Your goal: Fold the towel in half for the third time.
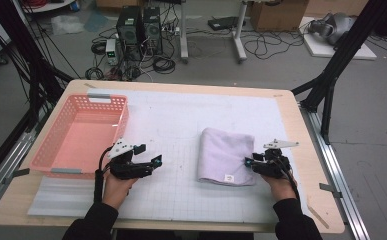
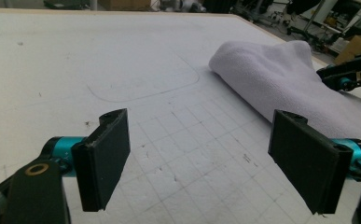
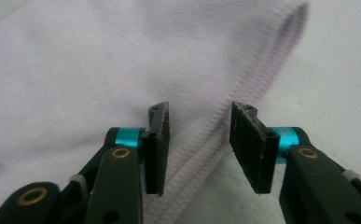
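Observation:
A folded pale lilac towel [image 1: 226, 155] lies on the white grid mat, right of centre. My right gripper [image 1: 248, 162] is at the towel's right edge near its front corner. In the right gripper view it [image 3: 199, 112] is open by a narrow gap, and the towel's stitched hem [image 3: 215, 126] runs between the jaws without being pinched. My left gripper [image 1: 150, 155] hovers over bare mat between the basket and the towel, wide open and holding nothing [image 2: 200, 119]. From there the towel [image 2: 281, 88] lies ahead to the right, with the right gripper [image 2: 350, 77] beyond it.
An empty pink plastic basket [image 1: 46, 145] stands at the table's left side. The white grid mat [image 1: 181, 120] covers most of the wooden table. A small white label [image 1: 227, 178] shows on the towel's front edge. Cables, computer towers and black frame legs stand on the floor behind.

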Motion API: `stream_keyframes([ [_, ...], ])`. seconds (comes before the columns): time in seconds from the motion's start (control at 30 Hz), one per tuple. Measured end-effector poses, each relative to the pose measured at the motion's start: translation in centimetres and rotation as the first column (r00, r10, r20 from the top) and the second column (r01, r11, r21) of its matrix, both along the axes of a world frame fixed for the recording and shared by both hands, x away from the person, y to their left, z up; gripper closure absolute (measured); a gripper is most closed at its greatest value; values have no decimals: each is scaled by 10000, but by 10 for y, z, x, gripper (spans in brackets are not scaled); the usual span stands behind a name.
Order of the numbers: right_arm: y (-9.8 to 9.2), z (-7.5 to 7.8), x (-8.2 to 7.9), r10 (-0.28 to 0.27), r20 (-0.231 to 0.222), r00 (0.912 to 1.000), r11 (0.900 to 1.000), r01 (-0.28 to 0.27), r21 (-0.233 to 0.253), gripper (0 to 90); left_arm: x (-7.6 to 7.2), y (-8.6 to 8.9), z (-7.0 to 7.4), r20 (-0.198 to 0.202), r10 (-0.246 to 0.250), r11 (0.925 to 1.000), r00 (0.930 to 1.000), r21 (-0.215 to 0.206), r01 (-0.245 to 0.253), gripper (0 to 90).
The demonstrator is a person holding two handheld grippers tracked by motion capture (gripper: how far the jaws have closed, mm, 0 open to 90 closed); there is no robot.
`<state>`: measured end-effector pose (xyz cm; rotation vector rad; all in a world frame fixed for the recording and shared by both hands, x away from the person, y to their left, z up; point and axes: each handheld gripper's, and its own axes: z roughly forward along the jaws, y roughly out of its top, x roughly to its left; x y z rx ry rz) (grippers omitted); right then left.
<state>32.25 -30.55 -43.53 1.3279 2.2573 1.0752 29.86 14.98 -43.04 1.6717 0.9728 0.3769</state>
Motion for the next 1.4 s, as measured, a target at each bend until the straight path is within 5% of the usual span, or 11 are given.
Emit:
stream_keyframes([
  [0.07,0,3,0,-105,-1,9999,9999,105,-87,566,0,0,0,-7,24,10000,10000,-30,-24,209],
  [0.3,8,25,14,-380,1692,9848,9993,367,109,593,1,-1,-2,-79,-41,10000,10000,38,42,209],
  [0.47,27,20,38,28,1394,9902,10000,-16,-86,644,1,-2,-2,-86,-39,10000,10000,25,39,209],
  [0.57,29,3,57,-363,795,9962,9916,458,-1209,656,0,-2,-2,-130,-61,10000,9999,10,61,209],
  [0.67,19,3,58,-1189,925,9886,9850,1292,-1147,594,0,-3,-2,-119,-84,10000,9999,21,84,209],
  [0.73,15,6,55,-1303,905,9873,9880,1369,-711,596,0,-3,-2,-104,-111,9999,9999,33,112,209],
  [0.97,13,18,21,-350,1389,9897,9990,308,325,515,0,-1,-1,-77,-40,10000,10000,-22,39,209],
  [1.03,17,18,5,119,1444,9894,9999,-122,7,506,0,0,0,-66,-20,10000,10000,-55,19,209],
  [1.1,18,14,-5,334,1342,9904,9988,-379,310,488,0,0,0,-70,-7,10000,10000,-27,7,209],
  [1.23,20,-1,-20,1099,1046,9884,9932,-1052,-496,490,-1,0,0,-31,12,10000,10000,-38,-12,209],
  [1.4,5,-1,-31,1113,983,9889,9923,-1053,-649,498,0,1,0,-38,19,10000,10000,-81,-19,209],
])
